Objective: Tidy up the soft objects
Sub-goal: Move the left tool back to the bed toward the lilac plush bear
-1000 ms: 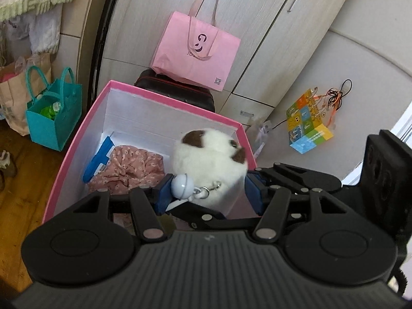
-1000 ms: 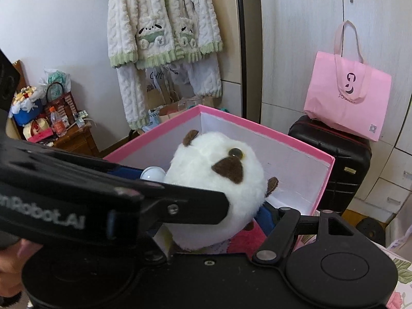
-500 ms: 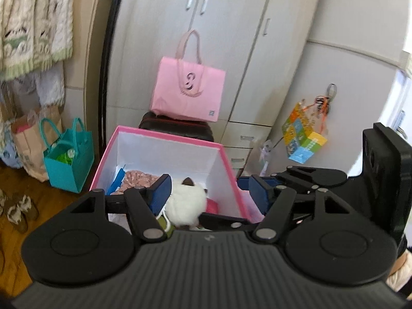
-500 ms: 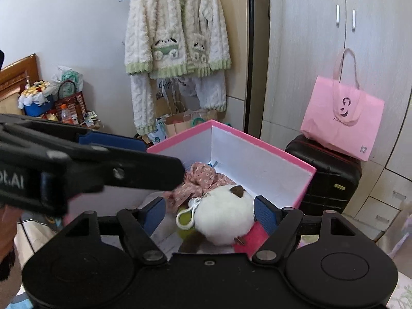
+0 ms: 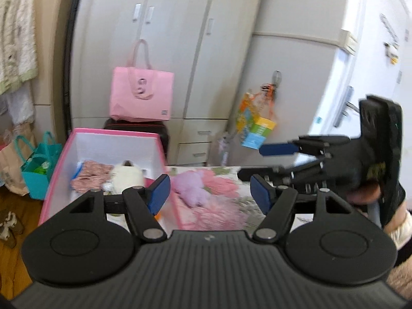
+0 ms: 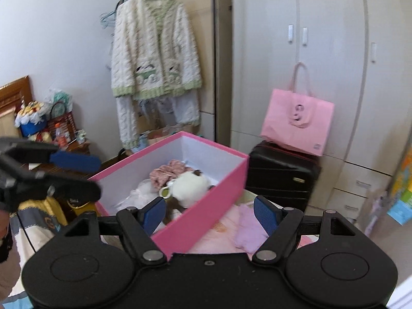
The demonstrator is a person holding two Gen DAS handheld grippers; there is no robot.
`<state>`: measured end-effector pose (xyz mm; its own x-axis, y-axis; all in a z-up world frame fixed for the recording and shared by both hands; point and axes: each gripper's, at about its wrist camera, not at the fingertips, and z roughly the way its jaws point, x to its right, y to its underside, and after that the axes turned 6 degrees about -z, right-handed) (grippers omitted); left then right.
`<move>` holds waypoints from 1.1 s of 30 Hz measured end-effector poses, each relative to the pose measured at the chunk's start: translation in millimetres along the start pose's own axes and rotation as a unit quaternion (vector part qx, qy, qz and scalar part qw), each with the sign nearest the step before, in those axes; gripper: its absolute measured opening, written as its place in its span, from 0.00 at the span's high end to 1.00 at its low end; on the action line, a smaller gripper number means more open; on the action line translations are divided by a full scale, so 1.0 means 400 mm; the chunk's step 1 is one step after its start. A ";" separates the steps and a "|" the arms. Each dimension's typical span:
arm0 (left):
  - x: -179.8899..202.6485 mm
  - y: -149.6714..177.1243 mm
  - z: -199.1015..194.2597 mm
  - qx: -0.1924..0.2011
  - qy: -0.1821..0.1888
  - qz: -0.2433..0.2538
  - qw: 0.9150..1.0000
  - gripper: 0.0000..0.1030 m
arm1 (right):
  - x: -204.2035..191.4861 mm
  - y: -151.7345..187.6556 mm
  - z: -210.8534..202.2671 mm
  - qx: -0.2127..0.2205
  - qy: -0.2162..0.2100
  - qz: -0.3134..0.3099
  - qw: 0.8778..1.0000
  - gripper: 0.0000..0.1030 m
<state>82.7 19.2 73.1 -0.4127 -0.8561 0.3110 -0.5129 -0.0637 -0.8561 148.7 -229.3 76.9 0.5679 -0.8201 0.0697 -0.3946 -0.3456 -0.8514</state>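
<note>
Pale wardrobe doors (image 5: 195, 59) fill the background, with a pink tote bag (image 5: 141, 95) resting on a black suitcase (image 6: 282, 177) at their foot. A cream and green knitted cardigan (image 6: 154, 49) hangs at 12 o'clock in the right wrist view.

A pink box (image 6: 206, 207), white inside, sits on a floral bedspread (image 5: 219, 206). Inside it lie a white plush toy (image 6: 189, 186) with brown patches and, touching it at its 10 o'clock, a pink floral fabric piece (image 6: 167, 171). A lilac soft item (image 5: 190, 186) lies on the bedspread just beside the box, at its 3 o'clock in the left wrist view.

The left gripper (image 5: 209, 191) is released; its blue fingers (image 5: 159, 193) have just been opening and nothing lies between them. The right gripper (image 6: 209, 212) is likewise released, its fingers (image 6: 265, 215) having just been opening with nothing gripped. Both grippers stand apart from the box contents. Each appears in the other's view: the right at 3 o'clock, the left at 9 o'clock.

A teal bag (image 5: 38, 172) stands on the wooden floor at the box's 9 o'clock in the left wrist view. The left wrist view is blurred.
</note>
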 end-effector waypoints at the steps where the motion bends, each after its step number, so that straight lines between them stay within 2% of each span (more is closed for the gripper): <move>1: 0.023 0.009 -0.001 0.004 0.000 0.012 1.000 0.34 | 0.012 0.006 -0.016 0.003 0.003 0.005 1.000 0.23; 7: 0.145 0.057 0.029 0.022 0.013 0.057 0.998 0.34 | 0.054 0.035 -0.076 0.015 0.020 0.007 1.000 0.23; 11: 0.197 0.088 0.076 0.040 -0.008 0.074 0.996 0.34 | 0.082 0.054 -0.089 0.021 0.028 0.012 0.999 0.23; 15: 0.206 0.098 0.153 0.023 -0.013 0.056 0.998 0.34 | 0.131 0.075 -0.092 0.024 0.034 0.022 0.999 0.23; 18: 0.213 0.104 0.217 0.019 -0.035 0.050 0.998 0.34 | 0.169 0.088 -0.078 0.023 0.034 0.033 0.999 0.23; 24: 0.218 0.123 0.353 0.020 -0.086 0.041 0.995 0.34 | 0.250 0.107 0.009 0.014 0.015 0.050 0.999 0.23; 29: 0.193 0.146 0.460 0.024 -0.123 0.026 0.992 0.35 | 0.302 0.130 0.110 0.009 0.000 0.039 0.999 0.23; 33: 0.161 0.175 0.545 0.017 -0.151 0.006 0.988 0.35 | 0.340 0.152 0.200 0.003 -0.036 0.049 0.998 0.23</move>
<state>184.3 -152.1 -56.9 -0.1716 -0.9708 0.1678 -0.4812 -0.0661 -0.8741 259.6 -325.2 -7.2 0.5768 -0.8153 -0.0511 -0.4465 -0.2622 -0.8555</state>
